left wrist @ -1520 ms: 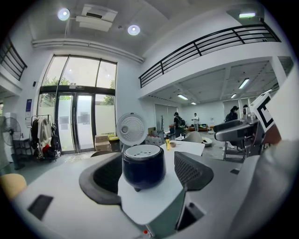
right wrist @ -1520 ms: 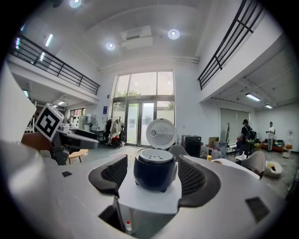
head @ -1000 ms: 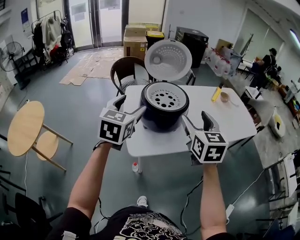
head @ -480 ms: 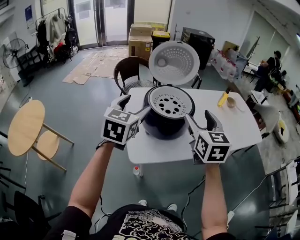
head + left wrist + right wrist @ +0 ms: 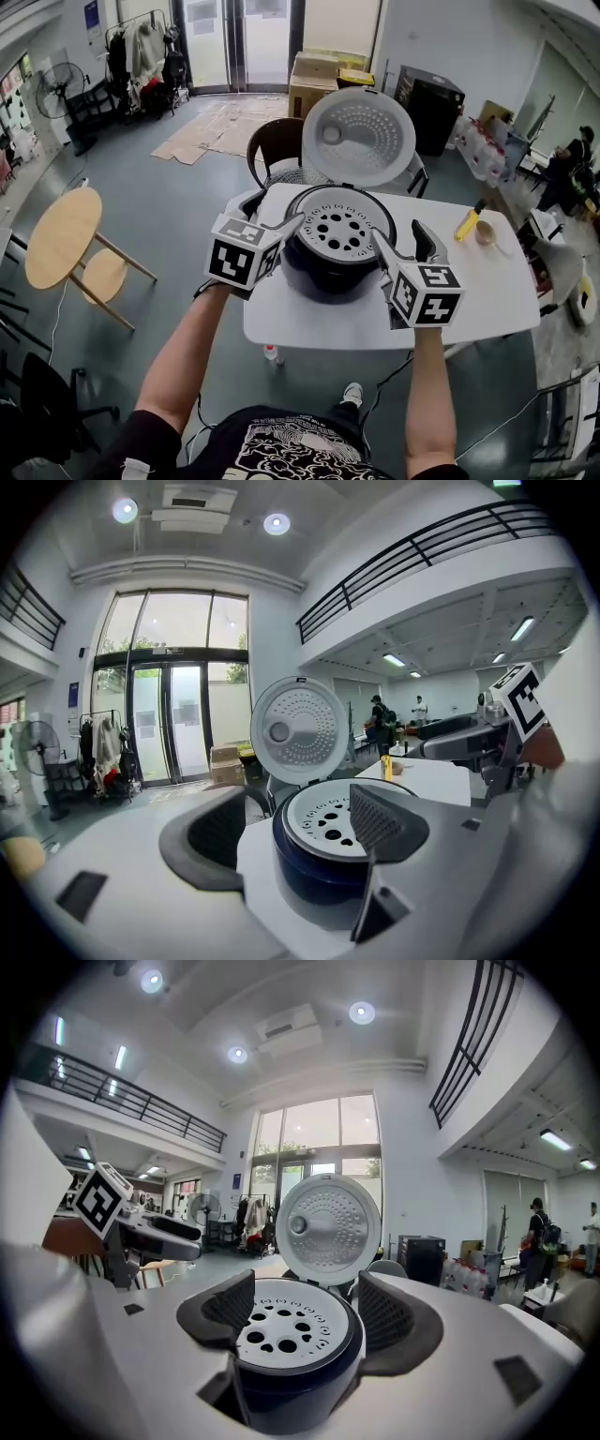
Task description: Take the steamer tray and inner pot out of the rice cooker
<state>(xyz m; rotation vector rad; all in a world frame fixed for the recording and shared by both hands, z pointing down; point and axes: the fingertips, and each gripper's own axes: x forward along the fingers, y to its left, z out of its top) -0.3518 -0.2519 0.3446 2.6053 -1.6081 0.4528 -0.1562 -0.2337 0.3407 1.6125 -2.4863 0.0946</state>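
White steamer tray [image 5: 367,234] sat in the rice cooker [image 5: 328,274]; left gripper [image 5: 273,212] and right gripper [image 5: 399,235] flanked it, jaws apart, presumably for lifting.

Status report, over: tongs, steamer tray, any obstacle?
Left tongs open, right tongs open, both empty. Rice cooker lid up, steamer tray seated inside. No obstacle seen.

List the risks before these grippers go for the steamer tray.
The white perforated steamer tray sits low inside the dark blue rice cooker, so the open left gripper and right gripper may slip off it. The raised white lid stands close behind; a lifted tray could knock it.
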